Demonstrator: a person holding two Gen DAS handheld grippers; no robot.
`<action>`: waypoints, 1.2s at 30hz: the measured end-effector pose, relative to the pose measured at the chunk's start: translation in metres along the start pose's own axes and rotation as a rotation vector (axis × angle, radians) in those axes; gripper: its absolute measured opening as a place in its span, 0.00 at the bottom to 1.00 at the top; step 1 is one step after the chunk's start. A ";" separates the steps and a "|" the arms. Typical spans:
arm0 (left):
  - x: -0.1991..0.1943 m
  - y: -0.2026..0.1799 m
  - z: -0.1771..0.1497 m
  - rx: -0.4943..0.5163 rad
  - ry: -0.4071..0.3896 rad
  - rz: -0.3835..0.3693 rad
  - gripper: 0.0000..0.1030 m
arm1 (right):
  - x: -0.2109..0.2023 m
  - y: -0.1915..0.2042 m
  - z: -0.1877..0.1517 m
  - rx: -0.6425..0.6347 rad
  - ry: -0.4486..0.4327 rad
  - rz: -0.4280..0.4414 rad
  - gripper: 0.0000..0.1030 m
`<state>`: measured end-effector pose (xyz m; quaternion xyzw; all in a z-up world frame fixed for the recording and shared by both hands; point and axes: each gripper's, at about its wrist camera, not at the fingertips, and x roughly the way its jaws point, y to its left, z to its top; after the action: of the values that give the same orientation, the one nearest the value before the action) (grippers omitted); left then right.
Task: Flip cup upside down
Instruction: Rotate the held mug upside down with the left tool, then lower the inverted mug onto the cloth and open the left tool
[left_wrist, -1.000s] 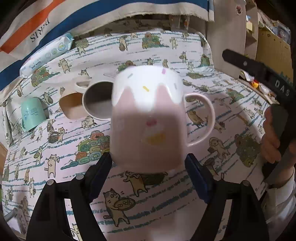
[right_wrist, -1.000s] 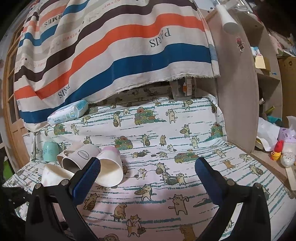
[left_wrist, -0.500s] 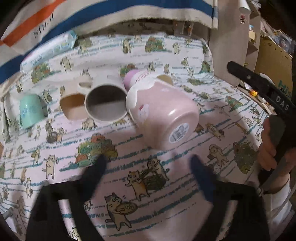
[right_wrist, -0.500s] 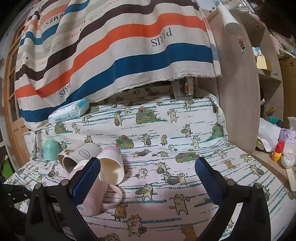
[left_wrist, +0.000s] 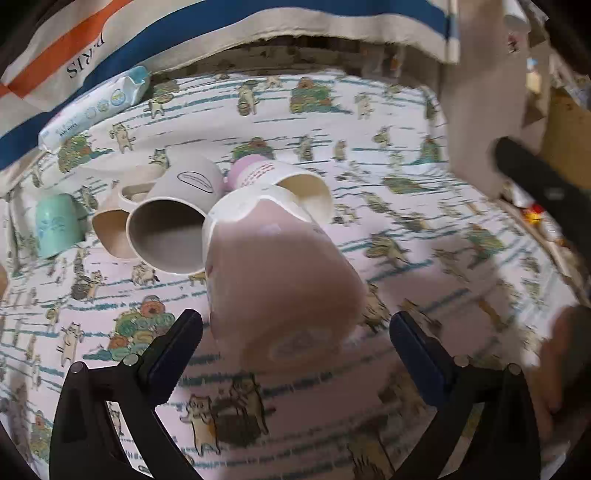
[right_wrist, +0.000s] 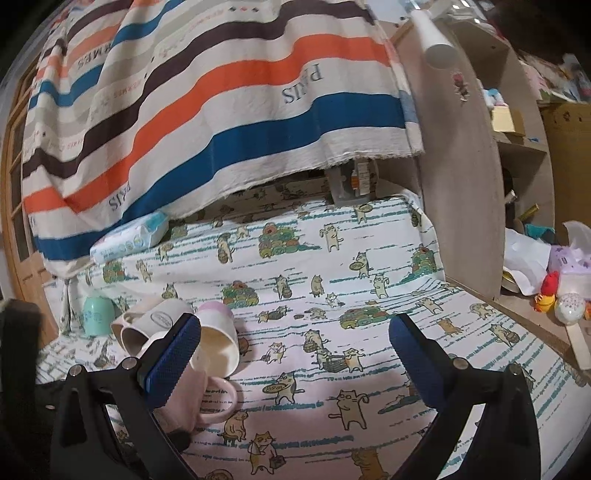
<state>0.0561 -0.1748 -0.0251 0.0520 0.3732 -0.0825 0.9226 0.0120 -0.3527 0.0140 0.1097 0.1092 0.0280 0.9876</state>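
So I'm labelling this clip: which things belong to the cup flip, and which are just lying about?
Job: pink ceramic mug with white drip glaze, open left gripper.

Lying about: grey-beige cup, mint plastic cup, wet-wipes pack, cream cup.

The left claw stands with its two fingers wide apart, and the pink cup lies on its side between them, the base turned to the camera; I cannot tell if the pads touch it. Just behind it lie a grey cup, a beige cup and a cream cup, all on their sides. A mint cup stands further left on the cat-print cloth. A wipes pack lies at the far edge
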 end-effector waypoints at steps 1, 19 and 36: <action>0.005 0.000 0.001 0.001 0.011 0.026 0.98 | 0.001 -0.003 0.001 0.012 0.003 0.006 1.00; -0.022 0.012 -0.017 0.026 -0.014 0.038 0.81 | 0.002 -0.007 0.000 0.030 0.019 0.034 1.00; -0.053 0.043 0.019 0.005 -0.090 -0.015 0.64 | 0.005 -0.004 0.000 0.017 0.038 0.052 1.00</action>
<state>0.0401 -0.1299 0.0271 0.0477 0.3315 -0.0924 0.9377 0.0167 -0.3565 0.0117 0.1205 0.1253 0.0545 0.9833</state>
